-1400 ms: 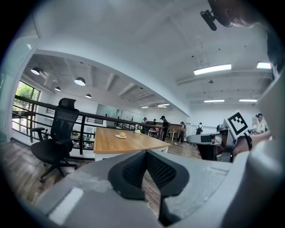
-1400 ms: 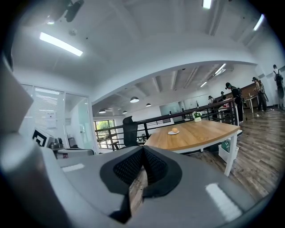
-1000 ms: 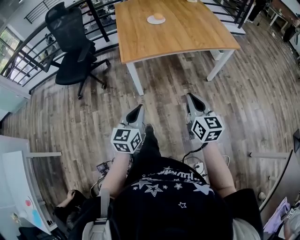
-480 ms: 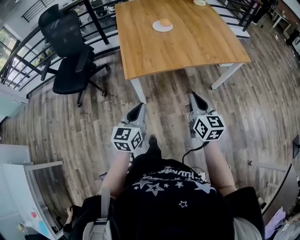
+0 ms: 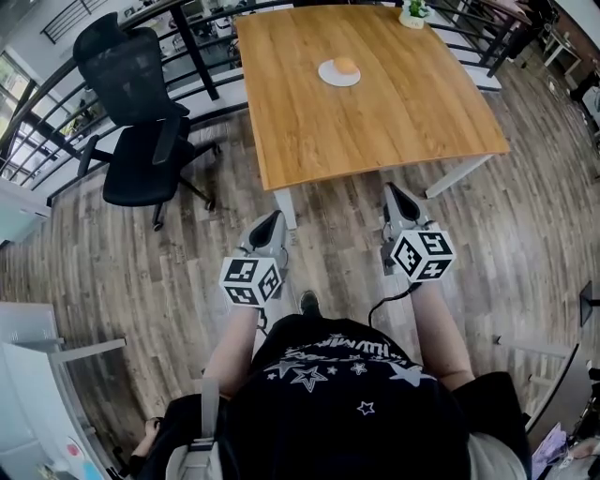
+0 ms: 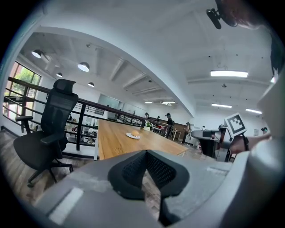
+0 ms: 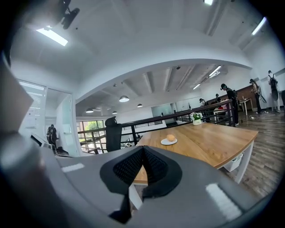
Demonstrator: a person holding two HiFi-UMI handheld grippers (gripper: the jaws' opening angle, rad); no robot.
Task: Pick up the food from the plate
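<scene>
A round orange piece of food [image 5: 345, 65] lies on a small white plate [image 5: 330, 76] near the far middle of a wooden table [image 5: 394, 112]. The same food [image 7: 170, 137] on its plate [image 7: 168, 142] shows far off in the right gripper view, and the food [image 6: 135, 132] shows small in the left gripper view. My left gripper [image 5: 275, 217] and right gripper [image 5: 389, 190] hang over the floor just short of the table's near edge. Both are shut with nothing between the jaws [image 6: 145, 152] [image 7: 142, 148].
A black office chair [image 5: 141, 122] stands left of the table. A small potted plant [image 5: 412, 13] sits at the table's far right corner. Black railings [image 5: 202, 47] run behind the table. White table legs [image 5: 284, 202] stand close ahead of my grippers. People stand far off in the room.
The table with the plate has come nearer and lower in the head view as the person walks forward. Both grippers keep their pose and stay shut.
</scene>
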